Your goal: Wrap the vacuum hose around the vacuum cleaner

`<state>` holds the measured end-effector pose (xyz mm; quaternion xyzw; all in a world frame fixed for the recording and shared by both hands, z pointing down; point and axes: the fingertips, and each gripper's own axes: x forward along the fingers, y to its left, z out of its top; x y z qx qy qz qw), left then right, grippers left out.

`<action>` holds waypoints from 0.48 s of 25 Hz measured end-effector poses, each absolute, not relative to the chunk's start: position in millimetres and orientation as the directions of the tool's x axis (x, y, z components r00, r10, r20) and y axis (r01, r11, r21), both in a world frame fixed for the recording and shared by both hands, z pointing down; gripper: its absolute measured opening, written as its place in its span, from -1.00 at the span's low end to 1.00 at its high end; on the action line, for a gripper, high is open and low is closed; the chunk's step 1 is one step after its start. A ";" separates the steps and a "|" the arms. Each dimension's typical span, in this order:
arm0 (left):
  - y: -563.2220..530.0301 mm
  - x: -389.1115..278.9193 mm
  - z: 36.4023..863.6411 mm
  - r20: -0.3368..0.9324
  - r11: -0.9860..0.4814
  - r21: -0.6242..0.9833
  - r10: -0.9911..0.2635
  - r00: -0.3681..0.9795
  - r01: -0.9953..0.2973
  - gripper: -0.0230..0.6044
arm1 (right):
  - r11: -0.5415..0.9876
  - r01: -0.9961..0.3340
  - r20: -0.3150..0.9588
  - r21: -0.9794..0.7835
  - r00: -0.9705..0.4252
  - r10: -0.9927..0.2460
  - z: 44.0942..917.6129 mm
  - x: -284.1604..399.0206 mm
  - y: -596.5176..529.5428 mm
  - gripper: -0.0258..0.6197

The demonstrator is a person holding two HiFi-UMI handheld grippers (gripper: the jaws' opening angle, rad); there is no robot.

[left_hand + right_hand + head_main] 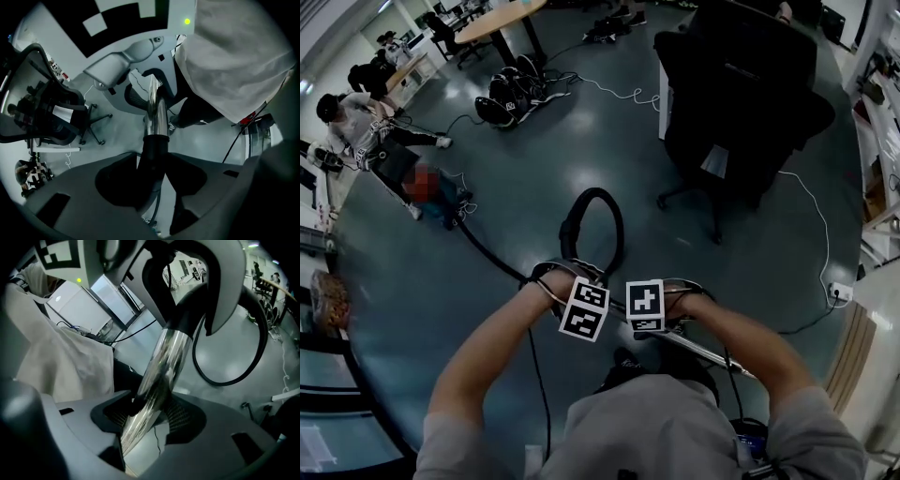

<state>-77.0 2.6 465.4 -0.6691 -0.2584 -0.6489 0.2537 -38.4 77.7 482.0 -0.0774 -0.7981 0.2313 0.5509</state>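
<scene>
The left gripper (152,176) is pointing down with its jaws clamping the black cuff (153,152) at the end of the chrome wand (157,110). Just beside it, the right gripper (143,427) is squeezing the wand itself. The vacuum hose (594,194) is arching up in a loop just beyond both hands and trailing away leftward across the floor (534,169).

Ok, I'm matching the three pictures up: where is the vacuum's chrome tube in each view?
Head view: chrome tube low, right of centre, slanting down-right.
Left gripper view: centre, rising from the black cuff between the jaws.
Right gripper view: centre, slanting up between the jaws.
Shared landmark: the person's pale shirt.
</scene>
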 end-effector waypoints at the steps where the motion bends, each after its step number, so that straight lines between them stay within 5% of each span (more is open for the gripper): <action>1: 0.9 -75.4 466.2 0.999 -0.748 -0.001 0.025 0.030 0.664 -0.31 | 0.884 -0.115 0.845 -0.453 -0.372 0.385 482.8 -34.3 74.2 -0.25; 12: -8.1 -83.6 472.3 0.989 -0.911 0.086 0.125 0.072 0.403 -0.36 | 0.889 0.091 0.841 -0.449 -0.294 0.455 488.5 -17.1 38.9 -0.25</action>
